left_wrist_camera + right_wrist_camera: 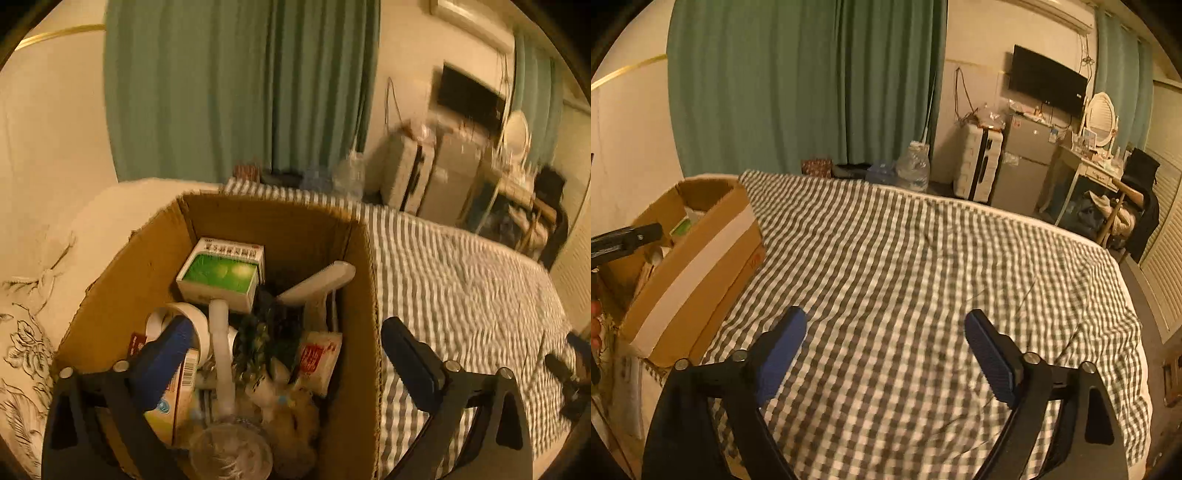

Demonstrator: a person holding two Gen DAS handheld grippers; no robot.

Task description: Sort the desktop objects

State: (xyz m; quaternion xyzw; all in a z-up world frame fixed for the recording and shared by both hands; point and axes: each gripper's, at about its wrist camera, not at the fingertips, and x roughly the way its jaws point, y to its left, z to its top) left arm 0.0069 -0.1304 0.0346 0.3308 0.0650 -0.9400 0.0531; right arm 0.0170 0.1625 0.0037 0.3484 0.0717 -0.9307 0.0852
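Cardboard box (295, 236) on the bed's left edge already holds the sorted clutter, the checked bedspread (923, 258) looks bare, and both the left claw (288, 354) and right claw (886, 343) gape wide, empty.

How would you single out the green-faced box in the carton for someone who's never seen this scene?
Start at the open cardboard carton standing at the left edge of the checked bedspread. Look to its far end, behind the white comb and the roll of tape. The small white box there is the only item with a bright green top face.
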